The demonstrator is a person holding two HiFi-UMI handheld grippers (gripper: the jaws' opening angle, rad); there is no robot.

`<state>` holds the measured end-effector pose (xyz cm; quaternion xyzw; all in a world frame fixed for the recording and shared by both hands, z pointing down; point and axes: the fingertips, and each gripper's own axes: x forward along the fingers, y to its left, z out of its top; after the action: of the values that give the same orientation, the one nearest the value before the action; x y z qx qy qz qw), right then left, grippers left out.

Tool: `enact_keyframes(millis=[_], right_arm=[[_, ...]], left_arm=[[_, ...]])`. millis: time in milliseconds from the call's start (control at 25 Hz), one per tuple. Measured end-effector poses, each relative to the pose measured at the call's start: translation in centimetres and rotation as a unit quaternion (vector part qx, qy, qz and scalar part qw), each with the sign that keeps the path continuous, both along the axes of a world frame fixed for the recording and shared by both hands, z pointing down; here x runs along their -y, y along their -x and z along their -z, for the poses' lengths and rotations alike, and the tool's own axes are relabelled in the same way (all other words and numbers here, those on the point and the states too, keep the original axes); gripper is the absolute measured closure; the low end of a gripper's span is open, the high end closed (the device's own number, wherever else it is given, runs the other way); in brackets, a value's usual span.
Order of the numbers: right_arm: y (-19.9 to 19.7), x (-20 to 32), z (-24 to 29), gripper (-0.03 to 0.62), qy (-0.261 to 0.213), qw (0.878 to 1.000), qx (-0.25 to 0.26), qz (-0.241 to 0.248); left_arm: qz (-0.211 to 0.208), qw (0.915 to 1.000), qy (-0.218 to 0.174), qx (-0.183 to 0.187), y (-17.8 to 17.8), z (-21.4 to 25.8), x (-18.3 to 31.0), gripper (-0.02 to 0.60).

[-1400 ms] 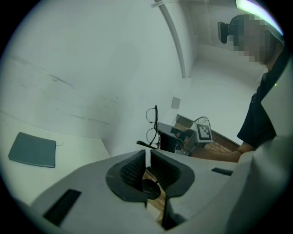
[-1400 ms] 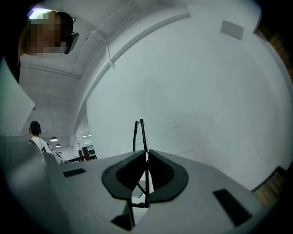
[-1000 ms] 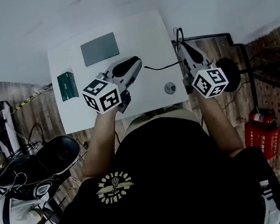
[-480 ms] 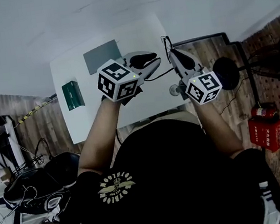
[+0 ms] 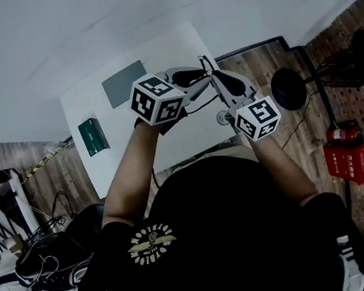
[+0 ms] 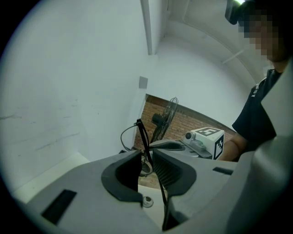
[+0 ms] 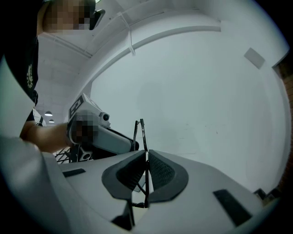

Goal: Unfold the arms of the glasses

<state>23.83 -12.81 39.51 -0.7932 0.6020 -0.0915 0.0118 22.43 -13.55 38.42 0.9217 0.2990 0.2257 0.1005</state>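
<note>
The glasses [image 5: 209,68] are up off the white surface [image 5: 174,45], held in the air over its far right part, where the tips of the two tools meet. The right tool [image 7: 146,167] has its jaws drawn all but together on the thin black frame. The ribbed pads press the frame from both sides, with one piece of it standing up above them and another running down below. The left tool [image 6: 145,160] has its jaws only narrowly parted. One slim black arm of the glasses crosses the gap at a slant and lies against the right-hand pad, but a strip of light shows between it and the other pad, so this tool is not clamped on it. In the head view the two tools point toward each other from either side, the person's forearms reaching out over the near edge of the surface. On the surface lie a grey mat [image 5: 124,83] toward the far edge, a green box [image 5: 93,135] by the left edge, and a small round metal piece [image 5: 222,117] near the right edge, just under the right tool. Off to the right, on the brick-patterned floor, stand a black fan [image 5: 288,89] and — farther out — a red box [image 5: 349,162].
</note>
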Motion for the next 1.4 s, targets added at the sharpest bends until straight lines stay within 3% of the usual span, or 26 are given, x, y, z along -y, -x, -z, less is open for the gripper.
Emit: enact_keyframes(millis=[480, 1000, 1400], right_arm=[[0.0, 0.0, -0.5, 0.574, 0.010, 1.000, -0.014, 0.006], [0.2, 0.5, -0.2, 0.574, 0.042, 0.997, -0.067, 0.022], [-0.1, -0.2, -0.5, 0.572, 0.058, 0.995, -0.077, 0.021]], left_arm=[[-0.010, 0.9993, -0.001, 0.036, 0.2, -1.0, 0.1, 0.549], [-0.044, 0.9964, -0.013, 0.071, 1.7, -1.2, 1.7, 0.551], [-0.035, 0.9957, -0.044, 0.074, 3.0, -0.5, 3.5, 0.554]])
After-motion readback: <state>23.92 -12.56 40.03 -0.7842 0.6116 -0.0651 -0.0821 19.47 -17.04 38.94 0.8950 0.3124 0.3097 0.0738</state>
